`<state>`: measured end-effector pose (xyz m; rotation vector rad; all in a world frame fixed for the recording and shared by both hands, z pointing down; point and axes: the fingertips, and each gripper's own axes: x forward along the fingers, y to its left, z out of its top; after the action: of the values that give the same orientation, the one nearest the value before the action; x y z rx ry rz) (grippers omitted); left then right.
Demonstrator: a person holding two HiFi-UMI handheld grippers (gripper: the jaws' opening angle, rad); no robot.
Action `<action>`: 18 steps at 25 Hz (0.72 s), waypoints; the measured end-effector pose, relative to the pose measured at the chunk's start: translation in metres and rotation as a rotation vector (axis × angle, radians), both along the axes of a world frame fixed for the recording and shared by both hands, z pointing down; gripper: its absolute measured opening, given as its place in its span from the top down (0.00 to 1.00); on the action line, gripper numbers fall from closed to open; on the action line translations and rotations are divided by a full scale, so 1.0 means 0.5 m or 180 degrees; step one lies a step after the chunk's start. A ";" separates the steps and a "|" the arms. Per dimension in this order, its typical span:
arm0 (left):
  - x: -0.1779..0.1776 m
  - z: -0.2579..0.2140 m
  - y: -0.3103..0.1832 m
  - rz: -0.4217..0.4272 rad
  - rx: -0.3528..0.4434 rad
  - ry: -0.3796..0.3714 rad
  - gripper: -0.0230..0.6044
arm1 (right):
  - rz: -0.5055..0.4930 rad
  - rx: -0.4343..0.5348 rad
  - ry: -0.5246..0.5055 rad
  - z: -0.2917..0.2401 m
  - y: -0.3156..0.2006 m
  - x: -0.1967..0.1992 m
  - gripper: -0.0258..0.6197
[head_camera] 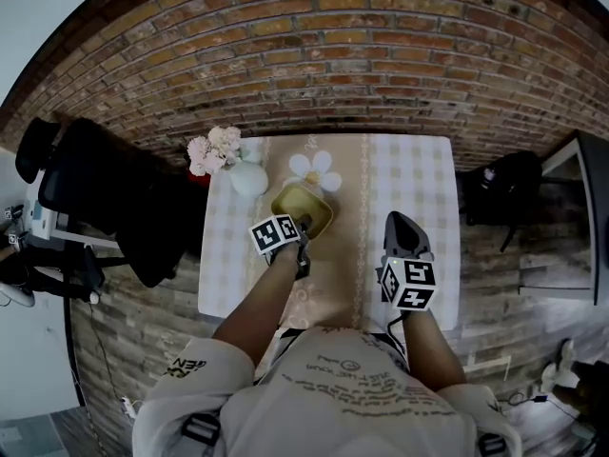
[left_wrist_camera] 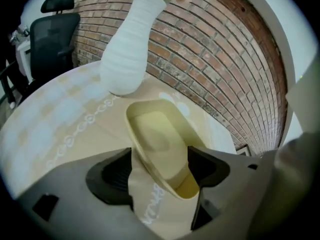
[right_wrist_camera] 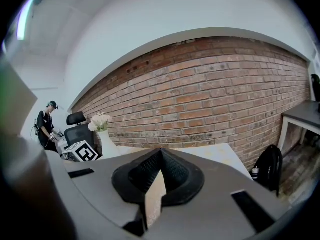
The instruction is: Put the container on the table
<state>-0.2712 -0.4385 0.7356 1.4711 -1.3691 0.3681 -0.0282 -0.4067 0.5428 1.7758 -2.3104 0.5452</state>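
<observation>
A pale yellow-green container (head_camera: 303, 208) rests on the beige runner in the middle of the table (head_camera: 419, 169). My left gripper (head_camera: 304, 227) reaches down to its near end. In the left gripper view the container (left_wrist_camera: 155, 139) lies open side up, and its near end sits between the wide-spread jaws of my left gripper (left_wrist_camera: 160, 169). The pads stand beside its rim without squeezing it. My right gripper (head_camera: 403, 228) hovers over the right side of the table. In the right gripper view its (right_wrist_camera: 160, 156) black pads meet with nothing between them.
A white vase (head_camera: 247, 177) with pale flowers stands just left of and behind the container, close to it (left_wrist_camera: 127, 54). A black office chair (head_camera: 105, 198) is left of the table and a black bag (head_camera: 504, 188) is right of it. A brick wall runs behind. A person (right_wrist_camera: 47, 126) stands far off.
</observation>
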 end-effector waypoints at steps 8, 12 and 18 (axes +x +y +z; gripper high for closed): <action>0.020 -0.081 0.037 0.0368 0.0511 -0.0174 0.52 | -0.0312 0.0083 -0.0008 -0.022 0.005 -0.038 0.96; 0.010 -0.123 0.060 0.0400 0.0801 -0.0405 0.95 | -0.0482 0.0114 0.0008 -0.030 0.011 -0.064 0.96; 0.009 -0.164 0.084 0.0426 0.1085 -0.0396 0.96 | -0.0695 0.0164 0.0033 -0.044 0.018 -0.105 0.96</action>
<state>-0.2667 -0.3965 0.6535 1.8528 -1.4891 0.3262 -0.0806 -0.3976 0.5208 1.5152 -2.4901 0.4425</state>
